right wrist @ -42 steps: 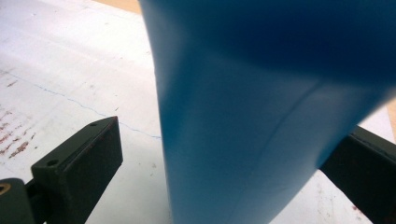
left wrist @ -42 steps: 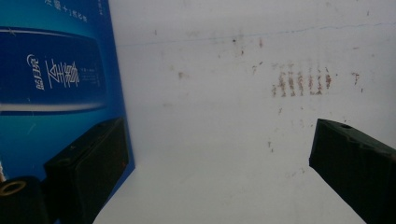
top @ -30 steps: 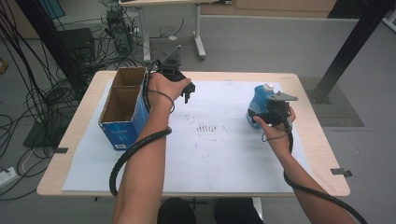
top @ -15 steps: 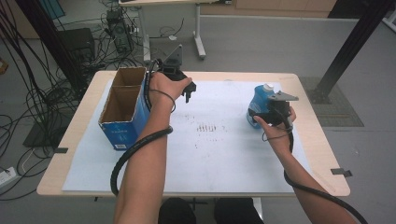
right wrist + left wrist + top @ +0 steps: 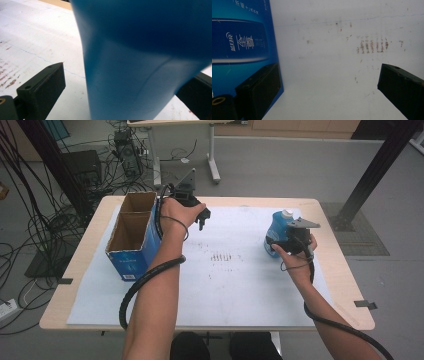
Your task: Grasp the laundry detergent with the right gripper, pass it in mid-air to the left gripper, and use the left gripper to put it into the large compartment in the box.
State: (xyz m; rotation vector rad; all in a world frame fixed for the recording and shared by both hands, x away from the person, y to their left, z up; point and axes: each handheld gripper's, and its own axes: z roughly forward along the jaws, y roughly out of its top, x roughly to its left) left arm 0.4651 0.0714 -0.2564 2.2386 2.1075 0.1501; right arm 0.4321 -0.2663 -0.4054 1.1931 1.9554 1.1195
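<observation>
Bottle: blue bottle [image 5: 278,234] with a pale cap stands upright on the white sheet [image 5: 235,285] at the table's [image 5: 345,285] right side, between my right claw's jaws.
Right claw [image 5: 284,240]: jaws spread either side of the bottle, a gap showing at the left jaw.
Left claw [image 5: 202,220]: released, jaws wide apart, just beside the blue box [image 5: 131,240].
Box: open-topped, upright at left.
</observation>
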